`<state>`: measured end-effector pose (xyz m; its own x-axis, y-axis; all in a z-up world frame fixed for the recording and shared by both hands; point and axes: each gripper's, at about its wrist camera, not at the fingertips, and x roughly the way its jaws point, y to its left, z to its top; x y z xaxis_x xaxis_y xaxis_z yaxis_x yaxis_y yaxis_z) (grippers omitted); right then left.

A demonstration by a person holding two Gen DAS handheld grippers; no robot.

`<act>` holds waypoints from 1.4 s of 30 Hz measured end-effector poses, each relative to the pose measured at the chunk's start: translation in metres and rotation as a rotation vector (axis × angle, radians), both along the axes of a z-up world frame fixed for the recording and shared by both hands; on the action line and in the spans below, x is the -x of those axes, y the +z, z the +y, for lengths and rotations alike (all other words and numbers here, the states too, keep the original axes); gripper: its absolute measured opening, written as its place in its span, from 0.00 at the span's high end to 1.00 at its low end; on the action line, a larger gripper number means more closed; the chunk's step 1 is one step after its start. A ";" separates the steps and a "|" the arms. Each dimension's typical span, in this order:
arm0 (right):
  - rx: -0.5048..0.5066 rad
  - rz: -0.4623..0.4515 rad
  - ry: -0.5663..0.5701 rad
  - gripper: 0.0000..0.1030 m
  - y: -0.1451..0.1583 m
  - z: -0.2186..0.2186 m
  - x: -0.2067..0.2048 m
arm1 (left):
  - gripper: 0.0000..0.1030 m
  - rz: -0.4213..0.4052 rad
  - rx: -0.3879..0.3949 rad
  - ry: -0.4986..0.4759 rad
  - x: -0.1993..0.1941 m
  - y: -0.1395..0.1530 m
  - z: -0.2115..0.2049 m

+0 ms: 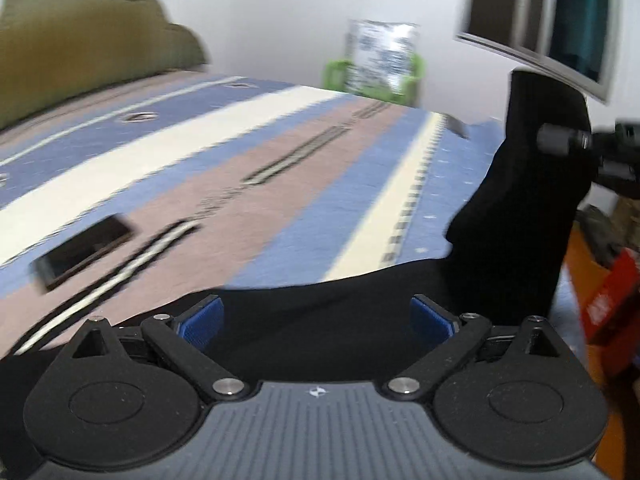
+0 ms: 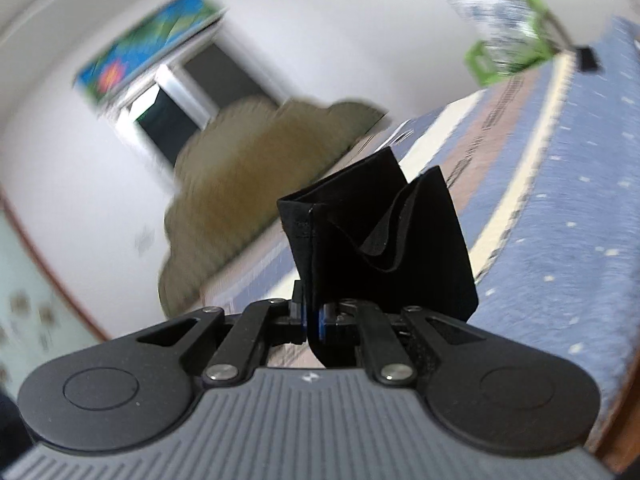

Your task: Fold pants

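**Right now: pants hang from the right fingers, left fingers wide and empty**

Clearly the black pants [image 2: 376, 240] are off the bed at one end: a doubled-over edge stands pinched between the fingers of the right gripper [image 2: 313, 322], which are closed almost fully on the cloth. Seen from the left wrist, that raised part climbs as a dark column at the right, up to the other gripper, while the rest of the pants [image 1: 320, 320] spreads low across the front of the view, over the near edge of the striped bedspread [image 1: 240, 152]. The left gripper [image 1: 318, 320] has its blue fingers [image 1: 202, 322] as wide apart as they go; cloth lies beneath and between them, but the pads do not press on it, so it holds nothing.

The long axis of the garment seems to run from the lifted end at the right down and across toward the left gripper. I judge the left hand the nearer one to the slack lower cloth, which lies just ahead of and under its fingers. An olive cushion [image 1: 80, 32] sits at the far side of the bed.
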<state>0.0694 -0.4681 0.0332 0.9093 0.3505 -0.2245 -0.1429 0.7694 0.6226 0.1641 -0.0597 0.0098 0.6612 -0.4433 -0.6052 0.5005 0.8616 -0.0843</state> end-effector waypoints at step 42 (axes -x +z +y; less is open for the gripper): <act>0.436 0.708 0.348 0.30 -0.106 0.038 -0.091 | 0.03 0.030 -0.205 -0.030 -0.036 -0.013 -0.113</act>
<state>0.1602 -0.4301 -0.0728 0.3660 0.3324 -0.8692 -0.1055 0.9428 0.3161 0.1998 -0.1729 -0.0036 0.6295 -0.3287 -0.7041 0.5265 0.8468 0.0754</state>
